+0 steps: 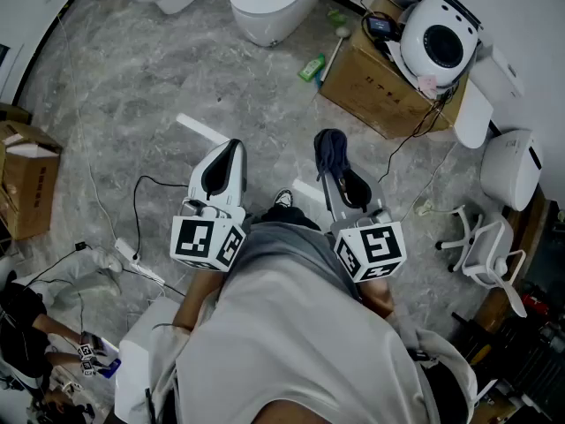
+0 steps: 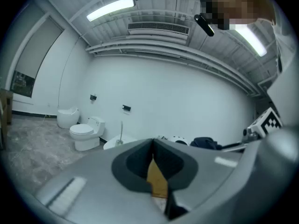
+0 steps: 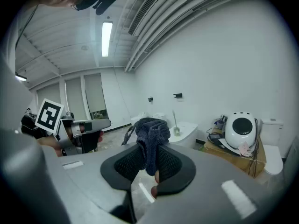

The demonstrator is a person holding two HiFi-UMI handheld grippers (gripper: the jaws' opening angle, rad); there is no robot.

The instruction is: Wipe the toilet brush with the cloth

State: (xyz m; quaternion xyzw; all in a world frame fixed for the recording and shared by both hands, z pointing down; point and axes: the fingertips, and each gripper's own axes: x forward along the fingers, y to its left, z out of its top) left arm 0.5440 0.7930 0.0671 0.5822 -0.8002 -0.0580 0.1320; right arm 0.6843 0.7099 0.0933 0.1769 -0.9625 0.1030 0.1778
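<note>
Gripping dark cloth [image 3: 152,129] in right gripper [image 3: 148,153] jaws, left gripper [image 2: 153,149] closed, empty; facing toilet brush [image 3: 176,123] upright on toilet [image 3: 194,128] well ahead

Cloth [image 1: 331,151] in right gripper [image 1: 340,177], toilet [image 1: 291,9] ahead

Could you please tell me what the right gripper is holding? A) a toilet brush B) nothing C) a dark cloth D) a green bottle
C: in the right gripper view, the right gripper has its jaws shut on the cloth, which bunches up above them.
</note>
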